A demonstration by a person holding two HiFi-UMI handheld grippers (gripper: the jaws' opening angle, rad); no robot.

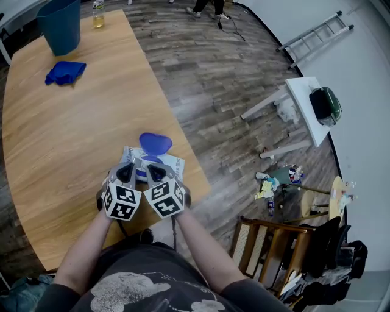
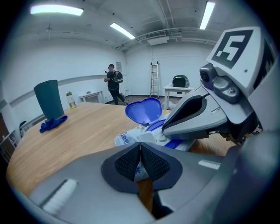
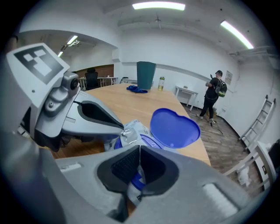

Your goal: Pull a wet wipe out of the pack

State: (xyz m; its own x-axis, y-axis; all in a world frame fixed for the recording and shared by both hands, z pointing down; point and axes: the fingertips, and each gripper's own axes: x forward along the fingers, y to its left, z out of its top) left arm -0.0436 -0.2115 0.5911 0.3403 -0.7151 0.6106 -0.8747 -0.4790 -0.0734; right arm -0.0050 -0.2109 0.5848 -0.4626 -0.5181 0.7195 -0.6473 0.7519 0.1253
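Note:
The wet wipe pack, white with blue print, lies near the table's right edge with its blue heart-shaped lid flipped up. My left gripper is shut on the pack's near crimped edge; in the left gripper view its pads meet with the pack showing above and below them. My right gripper is shut right over the blue-ringed opening. Its pads meet, and I cannot make out whether a wipe is pinched between them.
A blue bin, a blue cloth and a bottle stand at the far end of the wooden table. A white side table, a ladder and a chair stand on the floor at right. A person stands far off.

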